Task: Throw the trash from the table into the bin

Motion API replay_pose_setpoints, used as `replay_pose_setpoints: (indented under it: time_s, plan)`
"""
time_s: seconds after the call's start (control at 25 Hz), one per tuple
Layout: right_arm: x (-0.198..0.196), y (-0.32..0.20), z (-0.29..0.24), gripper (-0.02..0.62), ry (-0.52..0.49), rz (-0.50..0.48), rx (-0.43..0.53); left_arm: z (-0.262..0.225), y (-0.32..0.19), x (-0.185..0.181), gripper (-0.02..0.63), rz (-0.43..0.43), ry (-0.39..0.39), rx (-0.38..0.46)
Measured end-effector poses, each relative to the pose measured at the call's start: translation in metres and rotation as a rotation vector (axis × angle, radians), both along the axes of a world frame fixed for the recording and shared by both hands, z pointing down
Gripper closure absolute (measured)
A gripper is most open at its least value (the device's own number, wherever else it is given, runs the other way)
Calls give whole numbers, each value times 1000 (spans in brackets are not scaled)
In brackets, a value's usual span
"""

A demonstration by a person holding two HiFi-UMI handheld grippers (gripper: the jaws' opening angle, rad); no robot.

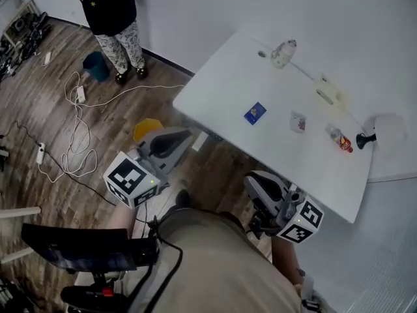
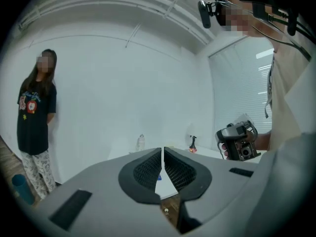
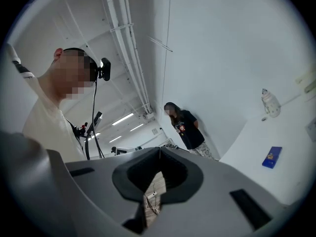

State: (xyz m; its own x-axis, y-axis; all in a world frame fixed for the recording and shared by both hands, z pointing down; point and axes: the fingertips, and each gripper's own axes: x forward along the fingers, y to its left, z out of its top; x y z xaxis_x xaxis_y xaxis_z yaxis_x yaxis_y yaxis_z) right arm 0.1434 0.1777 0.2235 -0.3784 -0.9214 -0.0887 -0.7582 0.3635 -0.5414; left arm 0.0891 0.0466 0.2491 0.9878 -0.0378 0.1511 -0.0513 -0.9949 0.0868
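while trash (image 1: 255, 113) lies on the table (image 1: 221, 96), nothing is gripped

though near its edge, your left gripper (image 1: 179, 137) and right gripper (image 1: 258, 182) are pressed together on nothing; the card (image 1: 255, 113), wrapper (image 1: 298, 121) and bottle (image 1: 339, 139) lie well beyond them.

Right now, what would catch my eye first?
A grey left gripper and right gripper, each bearing a black-and-white marker cube, fill the foreground, fingers shut and empty. Beyond, a white table holds litter: a blue packet, a red-labelled bottle. A person in a black top stands upper left.
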Motion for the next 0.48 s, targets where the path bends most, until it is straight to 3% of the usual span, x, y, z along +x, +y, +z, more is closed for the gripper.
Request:
replay_pose_setpoints:
  time_s: [0.28,0.48]
  plan:
    - [42,1,6,578,-8,98,-15,13,7,72,580,140,-37,38]
    - [101,12,6,578,-41,107,16,17,24,136,580,166,-65,57]
